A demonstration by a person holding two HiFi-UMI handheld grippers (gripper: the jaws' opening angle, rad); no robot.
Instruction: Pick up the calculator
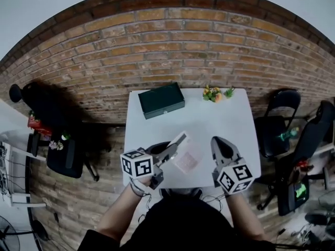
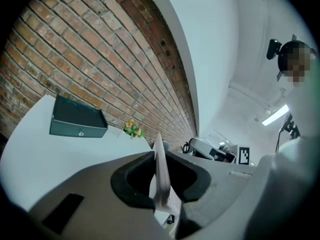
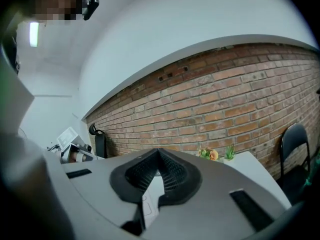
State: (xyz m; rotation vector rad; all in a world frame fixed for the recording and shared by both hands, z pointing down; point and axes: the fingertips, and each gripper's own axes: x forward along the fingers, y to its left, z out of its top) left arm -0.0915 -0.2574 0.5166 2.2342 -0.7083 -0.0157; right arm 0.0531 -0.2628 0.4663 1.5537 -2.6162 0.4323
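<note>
A thin, pale calculator [image 1: 187, 157] hangs above the near part of the white table [image 1: 209, 119], tilted, with its far edge raised. My left gripper [image 1: 170, 151] is shut on its near left edge. In the left gripper view the calculator [image 2: 161, 171] stands edge-on, pinched between the dark pads of the left gripper [image 2: 159, 156]. My right gripper [image 1: 218, 140] hovers just right of the calculator and apart from it. In the right gripper view its pads meet at the tips [image 3: 159, 153], shut with nothing between them.
A dark green box [image 1: 161, 100] lies at the table's far left, and a small pot of flowers [image 1: 214, 93] stands at the far edge by the brick wall. Black chairs [image 1: 280, 119] stand to the right. Another black chair [image 1: 63, 156] is on the left.
</note>
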